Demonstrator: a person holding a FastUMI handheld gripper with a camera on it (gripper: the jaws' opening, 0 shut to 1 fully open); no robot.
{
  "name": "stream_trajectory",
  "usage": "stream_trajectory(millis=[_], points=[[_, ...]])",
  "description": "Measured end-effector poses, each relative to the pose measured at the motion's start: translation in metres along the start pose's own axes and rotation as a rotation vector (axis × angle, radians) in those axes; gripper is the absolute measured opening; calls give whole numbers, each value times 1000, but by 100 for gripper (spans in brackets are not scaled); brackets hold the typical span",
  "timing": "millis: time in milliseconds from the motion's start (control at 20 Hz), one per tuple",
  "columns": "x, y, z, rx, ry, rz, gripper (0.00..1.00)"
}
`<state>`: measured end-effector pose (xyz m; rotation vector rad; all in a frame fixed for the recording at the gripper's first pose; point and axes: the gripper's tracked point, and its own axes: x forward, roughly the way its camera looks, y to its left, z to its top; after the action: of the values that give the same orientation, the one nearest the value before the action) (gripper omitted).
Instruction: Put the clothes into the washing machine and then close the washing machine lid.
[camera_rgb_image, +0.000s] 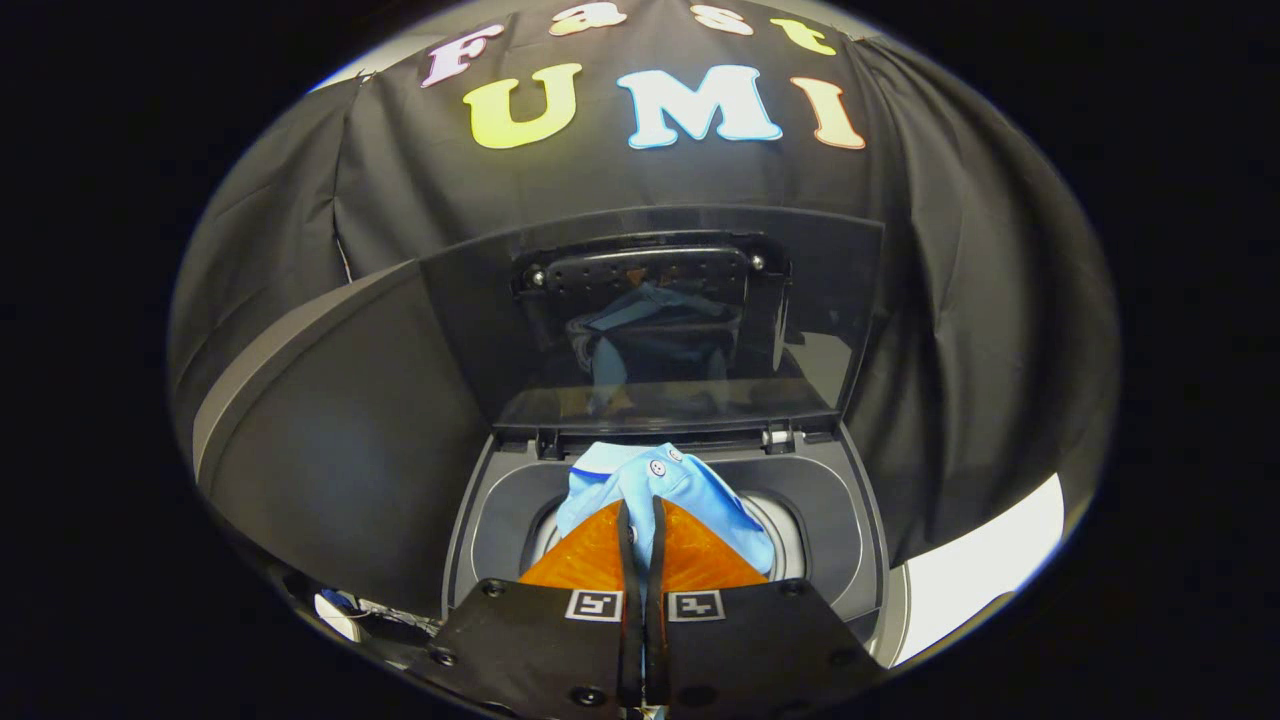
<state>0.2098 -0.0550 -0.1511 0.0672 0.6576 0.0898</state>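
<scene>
A light blue shirt (660, 480) with white buttons hangs from my gripper (641, 512), whose two orange fingers (590, 555) are shut on a fold of it. The shirt is held over the round drum opening (785, 540) of a grey top-loading washing machine (500, 510), just ahead of and below the fingers. The machine's dark see-through lid (650, 320) stands upright behind the opening and mirrors the shirt. How deep the shirt reaches into the drum is hidden by the fingers.
Black cloth walls close in behind and on both sides of the machine. A dark curved panel (330, 440) stands to the left of the machine. A strip of pale floor (990, 570) lies to the right.
</scene>
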Motion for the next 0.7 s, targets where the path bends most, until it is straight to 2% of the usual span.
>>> stream_trajectory(millis=[50,200,300,400,600,700], points=[[0,1,-4,3,14,4,6],[2,2,-16,-6,52,4,9],[2,4,-16,-9,45,7,21],[1,5,-17,-26,47,-4,24],[0,3,-16,-67,38,-35,97],[-2,5,-17,-69,37,-34,97]])
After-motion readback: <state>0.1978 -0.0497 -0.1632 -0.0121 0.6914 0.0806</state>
